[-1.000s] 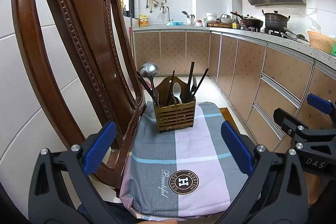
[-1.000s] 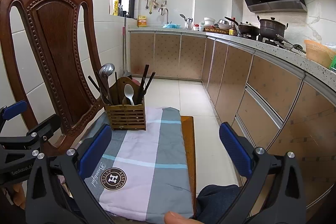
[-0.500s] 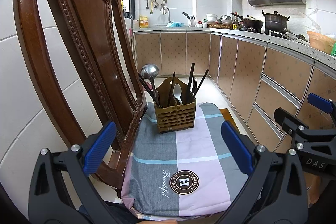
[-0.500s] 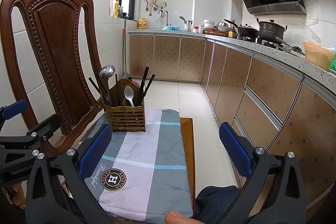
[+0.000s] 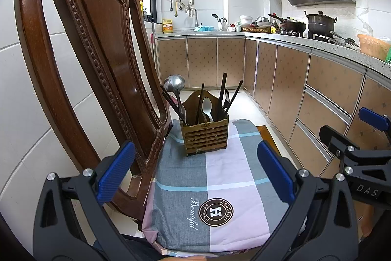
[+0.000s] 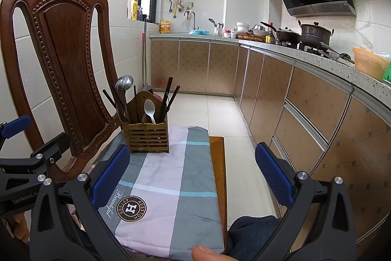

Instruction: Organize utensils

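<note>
A slatted wooden utensil holder (image 5: 206, 135) stands at the far end of a chair seat covered by a checked cloth (image 5: 227, 177). It holds a steel ladle (image 5: 174, 84), a white spoon (image 5: 207, 105), forks and dark chopsticks (image 5: 222, 89). It also shows in the right wrist view (image 6: 146, 136). My left gripper (image 5: 195, 173) is open and empty, held back from the holder above the near part of the cloth. My right gripper (image 6: 191, 174) is open and empty, over the cloth's right side.
The carved wooden chair back (image 5: 97, 65) rises on the left, close to the holder. Kitchen cabinets (image 6: 305, 99) and a countertop with pots (image 6: 315, 33) run along the right. Tiled floor (image 6: 220, 111) lies beyond the seat. A person's knee (image 6: 254, 229) and thumb (image 6: 207, 252) show at the bottom.
Both grippers have drifted slightly, so the chair and holder shift a little in view. Both stay open and empty.
</note>
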Demonstrator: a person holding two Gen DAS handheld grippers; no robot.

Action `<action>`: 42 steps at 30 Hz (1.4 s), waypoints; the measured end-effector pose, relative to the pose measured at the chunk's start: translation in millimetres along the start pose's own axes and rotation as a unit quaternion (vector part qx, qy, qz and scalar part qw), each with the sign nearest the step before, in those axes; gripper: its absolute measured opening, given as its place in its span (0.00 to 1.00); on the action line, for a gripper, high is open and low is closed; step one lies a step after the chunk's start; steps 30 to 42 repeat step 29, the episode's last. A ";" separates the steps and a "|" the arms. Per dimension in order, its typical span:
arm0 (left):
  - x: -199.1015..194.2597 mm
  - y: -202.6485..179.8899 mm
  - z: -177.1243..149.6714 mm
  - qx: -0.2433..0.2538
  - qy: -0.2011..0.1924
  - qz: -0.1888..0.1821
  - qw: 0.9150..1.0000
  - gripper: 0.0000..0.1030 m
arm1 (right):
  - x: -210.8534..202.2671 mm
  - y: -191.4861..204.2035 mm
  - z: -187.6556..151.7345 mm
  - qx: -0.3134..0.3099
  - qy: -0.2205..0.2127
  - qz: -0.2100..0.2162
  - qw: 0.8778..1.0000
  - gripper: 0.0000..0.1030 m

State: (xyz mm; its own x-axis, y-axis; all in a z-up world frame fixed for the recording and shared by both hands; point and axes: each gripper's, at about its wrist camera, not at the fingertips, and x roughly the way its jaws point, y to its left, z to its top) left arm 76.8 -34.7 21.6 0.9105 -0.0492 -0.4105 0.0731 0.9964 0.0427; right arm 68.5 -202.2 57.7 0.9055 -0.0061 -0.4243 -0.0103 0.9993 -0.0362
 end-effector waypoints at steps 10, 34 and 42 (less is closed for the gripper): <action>0.4 0.1 0.2 0.003 0.000 0.001 1.000 0.96 | -0.2 0.0 -0.1 0.000 0.000 0.000 1.000 0.97; 8.0 4.6 -0.1 0.004 0.009 -0.001 1.000 0.96 | 7.2 3.4 -2.7 0.003 0.010 -0.002 1.000 0.97; 8.0 4.6 -0.1 0.004 0.009 -0.001 1.000 0.96 | 7.2 3.4 -2.7 0.003 0.010 -0.002 1.000 0.97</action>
